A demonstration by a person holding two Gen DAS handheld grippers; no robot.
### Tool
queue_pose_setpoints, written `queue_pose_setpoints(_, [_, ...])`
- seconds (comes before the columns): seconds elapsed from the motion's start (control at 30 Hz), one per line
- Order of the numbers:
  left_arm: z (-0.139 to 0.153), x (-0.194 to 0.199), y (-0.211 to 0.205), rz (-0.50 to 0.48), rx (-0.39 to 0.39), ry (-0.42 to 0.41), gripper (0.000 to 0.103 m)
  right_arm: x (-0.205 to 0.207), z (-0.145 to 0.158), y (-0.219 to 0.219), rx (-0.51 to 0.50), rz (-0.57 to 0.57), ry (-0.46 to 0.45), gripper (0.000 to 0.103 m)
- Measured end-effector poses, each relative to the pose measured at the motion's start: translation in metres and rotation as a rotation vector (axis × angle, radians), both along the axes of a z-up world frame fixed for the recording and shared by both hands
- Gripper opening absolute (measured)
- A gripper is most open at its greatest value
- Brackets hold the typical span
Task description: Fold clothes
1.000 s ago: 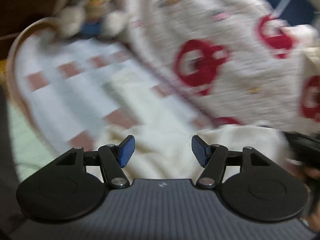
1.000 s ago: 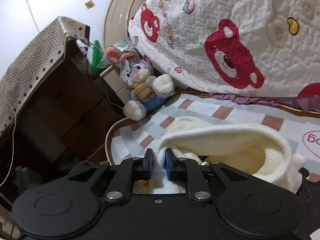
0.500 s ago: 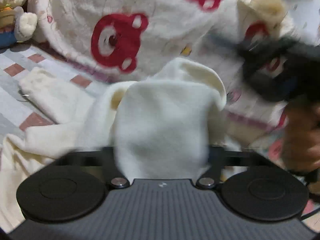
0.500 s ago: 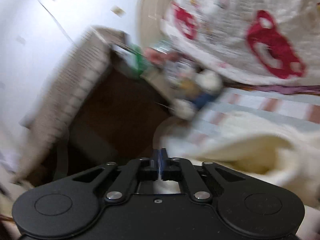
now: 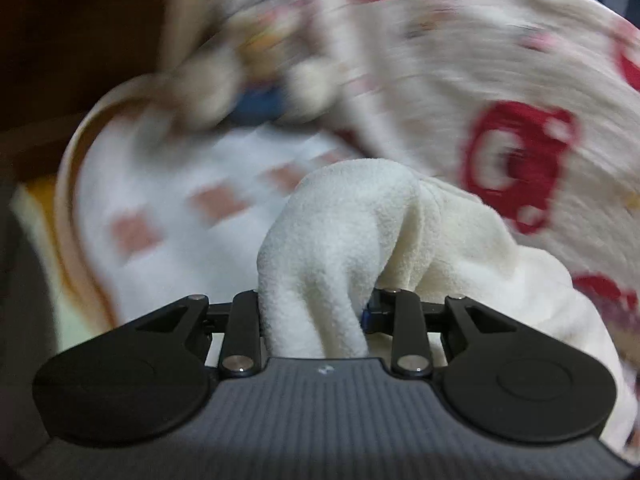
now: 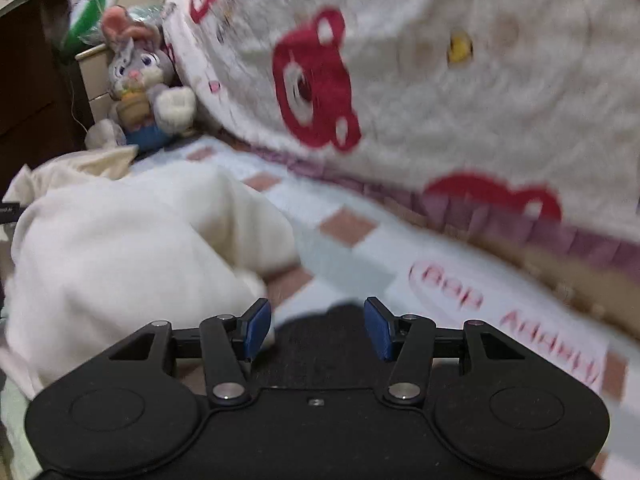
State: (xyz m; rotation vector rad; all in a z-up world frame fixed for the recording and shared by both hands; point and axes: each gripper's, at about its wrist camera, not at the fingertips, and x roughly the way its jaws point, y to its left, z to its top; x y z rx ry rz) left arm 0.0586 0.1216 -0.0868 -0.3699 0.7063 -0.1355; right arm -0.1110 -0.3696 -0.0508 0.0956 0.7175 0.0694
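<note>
The left gripper [image 5: 314, 320] pinches a bunched fold of the cream fleece garment [image 5: 360, 232], which rises between its fingers and drapes away toward 3 o'clock in the left wrist view. In the right wrist view the right gripper [image 6: 316, 328] is spread wide with nothing between its blue pads [image 6: 256, 328]. There the cream fleece garment [image 6: 120, 248] lies heaped at 9 o'clock on the bed sheet [image 6: 344, 248], white with reddish squares, its nearest edge just beside the left pad. A quilt [image 6: 460, 92] with red bear prints is piled across the 12 to 3 o'clock area. A grey rabbit plush toy [image 6: 140, 88] sits at 11 o'clock against the quilt's edge. The left view is heavily blurred.
</note>
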Motion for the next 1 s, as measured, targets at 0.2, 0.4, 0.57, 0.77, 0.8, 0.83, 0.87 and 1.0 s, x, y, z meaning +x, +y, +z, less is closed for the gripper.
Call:
queue_pose_setpoints(0.2, [-0.005,0.016,0.015,0.026,-0.085,0.047,0.028,0.038,-0.005,0.014,-0.032,0.070,0.008,0.057])
queue_pose_setpoints(0.4, [-0.005,0.009,-0.004,-0.031,0.024,0.021,0.028,0.131,0.005,0.040,0.185,0.211,0.119,0.069])
queue_pose_setpoints(0.57, [-0.010,0.002,-0.008,-0.059,0.059,0.024,0.029,0.192,-0.005,0.060,0.297,0.297,0.198,0.069])
queue_pose_setpoints(0.77, [-0.033,0.007,0.015,-0.049,-0.120,0.093,0.030,0.223,-0.051,0.082,0.281,0.338,0.284,0.093])
queue_pose_setpoints(0.8, [-0.038,0.007,0.018,-0.053,-0.156,0.102,0.031,0.226,-0.060,0.085,0.273,0.342,0.289,0.095])
queue_pose_setpoints(0.83, [-0.047,0.009,0.024,-0.053,-0.232,0.136,0.033,0.227,-0.067,0.085,0.288,0.346,0.285,0.096])
queue_pose_setpoints(0.87, [-0.057,0.011,0.030,-0.052,-0.316,0.174,0.033,0.228,-0.073,0.085,0.303,0.349,0.281,0.096])
queue_pose_setpoints(1.0, [-0.058,0.024,0.022,-0.076,-0.307,0.144,0.028,0.202,-0.060,0.101,0.212,0.305,0.177,0.018])
